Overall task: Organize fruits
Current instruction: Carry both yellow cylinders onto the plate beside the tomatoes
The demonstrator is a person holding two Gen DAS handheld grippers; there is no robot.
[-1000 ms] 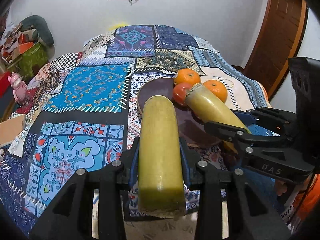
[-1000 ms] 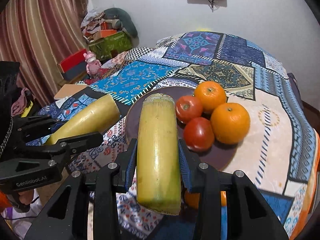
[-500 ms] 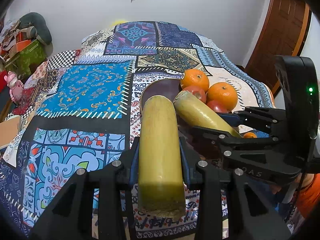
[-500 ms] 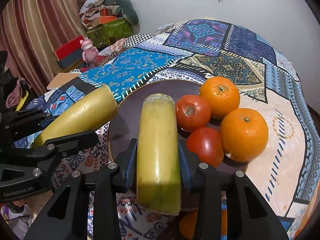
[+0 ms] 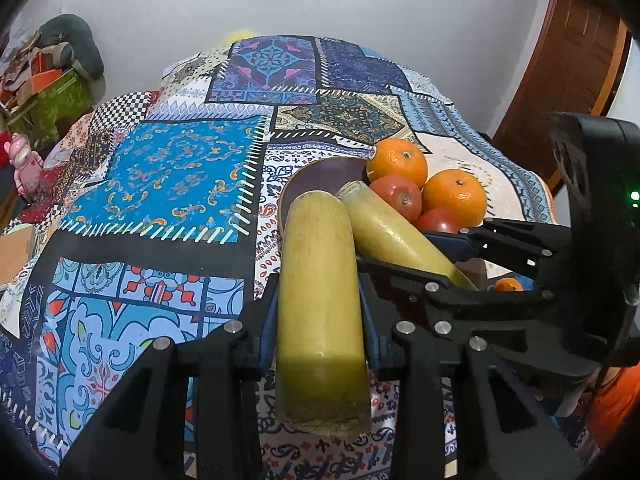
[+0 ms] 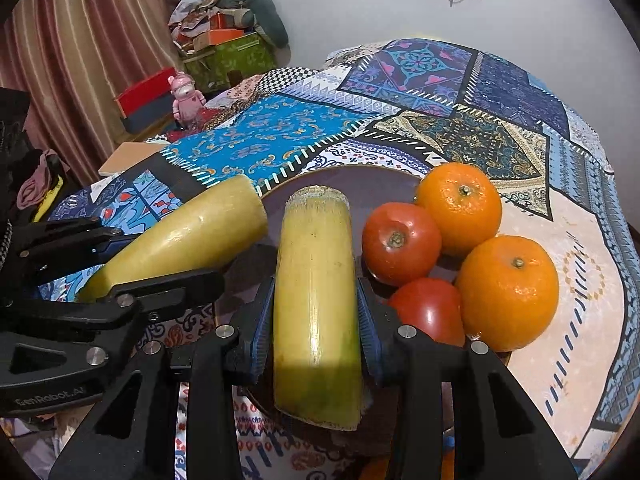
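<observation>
My left gripper (image 5: 320,320) is shut on a yellow-green sugarcane piece (image 5: 320,304), held over the near-left rim of the dark plate (image 5: 320,172). My right gripper (image 6: 316,332) is shut on a second sugarcane piece (image 6: 316,300), held over the plate (image 6: 360,184). In the right wrist view the left gripper (image 6: 100,276) and its cane (image 6: 184,240) are at the left. In the left wrist view the right gripper (image 5: 472,268) and its cane (image 5: 388,232) are at the right. Two oranges (image 6: 460,204) (image 6: 508,292) and two tomatoes (image 6: 400,244) (image 6: 432,312) lie on the plate.
A patchwork cloth (image 5: 168,176) covers the bed. A small orange fruit (image 5: 506,284) shows beyond the right gripper. A pink toy (image 6: 186,96), boxes (image 6: 224,56) and a curtain (image 6: 80,40) stand at the left. A wooden door (image 5: 568,60) is at the right.
Both grippers have moved forward and down toward the plate, each still holding its cane. The two canes now sit closer together over the plate's left side.
</observation>
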